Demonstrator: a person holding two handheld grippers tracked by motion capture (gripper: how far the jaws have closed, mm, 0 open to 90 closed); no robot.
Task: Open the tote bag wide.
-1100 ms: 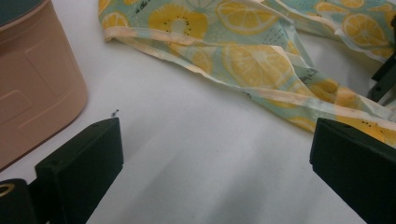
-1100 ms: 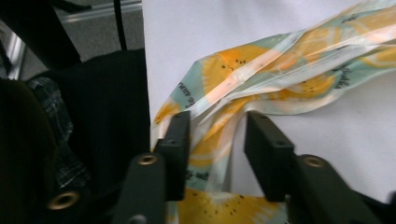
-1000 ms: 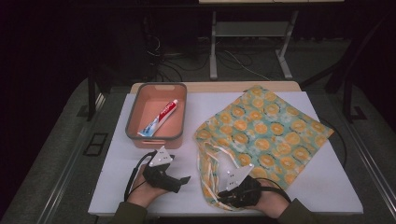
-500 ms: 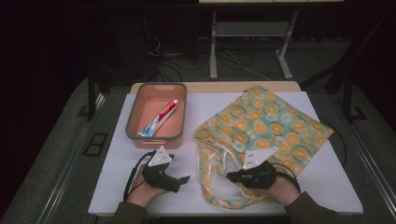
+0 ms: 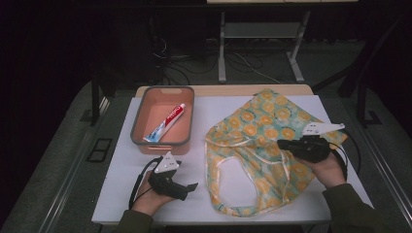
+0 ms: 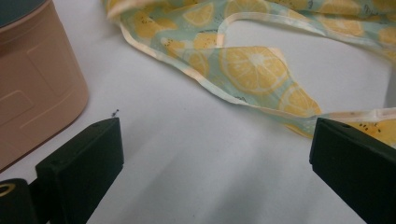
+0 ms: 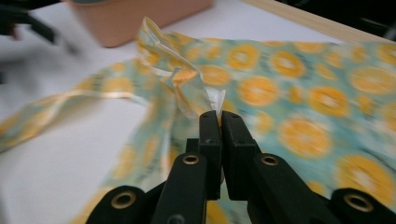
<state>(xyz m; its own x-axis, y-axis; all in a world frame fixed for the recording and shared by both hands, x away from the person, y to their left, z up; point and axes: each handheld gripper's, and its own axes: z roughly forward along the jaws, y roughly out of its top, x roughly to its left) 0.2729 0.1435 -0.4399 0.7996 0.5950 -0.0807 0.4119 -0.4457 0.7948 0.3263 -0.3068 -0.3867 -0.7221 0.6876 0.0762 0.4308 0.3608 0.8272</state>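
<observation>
Right gripper [image 7: 219, 116] pinches what seems the tote bag's [image 7: 299, 98] hem.

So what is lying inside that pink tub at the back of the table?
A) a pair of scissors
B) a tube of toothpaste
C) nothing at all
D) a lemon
B: the high view shows a red-and-white toothpaste tube lying slantwise on the floor of the pink tub, with nothing else beside it.
</observation>
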